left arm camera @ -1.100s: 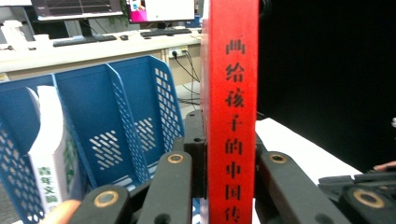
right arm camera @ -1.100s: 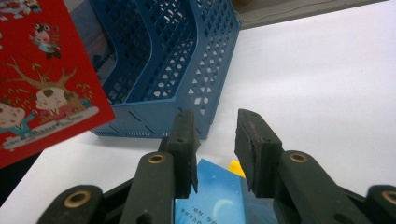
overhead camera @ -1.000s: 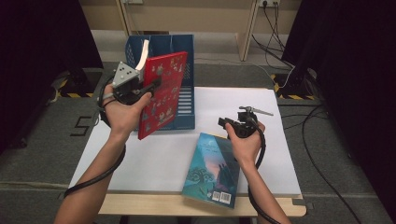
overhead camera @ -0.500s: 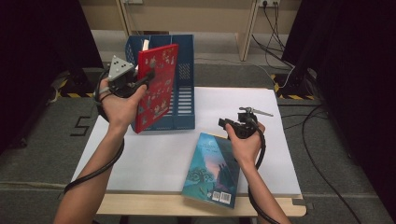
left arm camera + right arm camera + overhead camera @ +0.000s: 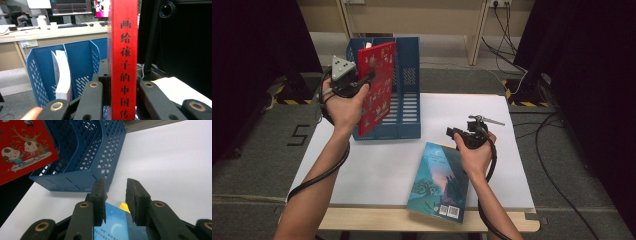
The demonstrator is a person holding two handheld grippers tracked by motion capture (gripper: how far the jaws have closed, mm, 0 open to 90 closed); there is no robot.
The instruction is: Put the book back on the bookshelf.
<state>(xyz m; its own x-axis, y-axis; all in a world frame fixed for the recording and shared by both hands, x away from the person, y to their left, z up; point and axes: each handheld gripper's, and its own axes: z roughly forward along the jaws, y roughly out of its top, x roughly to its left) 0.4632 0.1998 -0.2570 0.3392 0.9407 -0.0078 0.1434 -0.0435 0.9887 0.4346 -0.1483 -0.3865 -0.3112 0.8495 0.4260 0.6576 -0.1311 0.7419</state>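
The left forearm reached up from the table's near edge, wrist cocked, the left gripper clamped on the spine of a red picture book held upright over the blue file rack. The right hand rested low, the right gripper parted, seemingly empty, above the teal book.

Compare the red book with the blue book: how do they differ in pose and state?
The red book stands upright in the air, clamped at its spine by the left hand-held gripper above the blue rack; the blue book lies flat on the table, ungripped. The red cover shows cartoon figures, the blue a dark tree. Both have illustrated covers.
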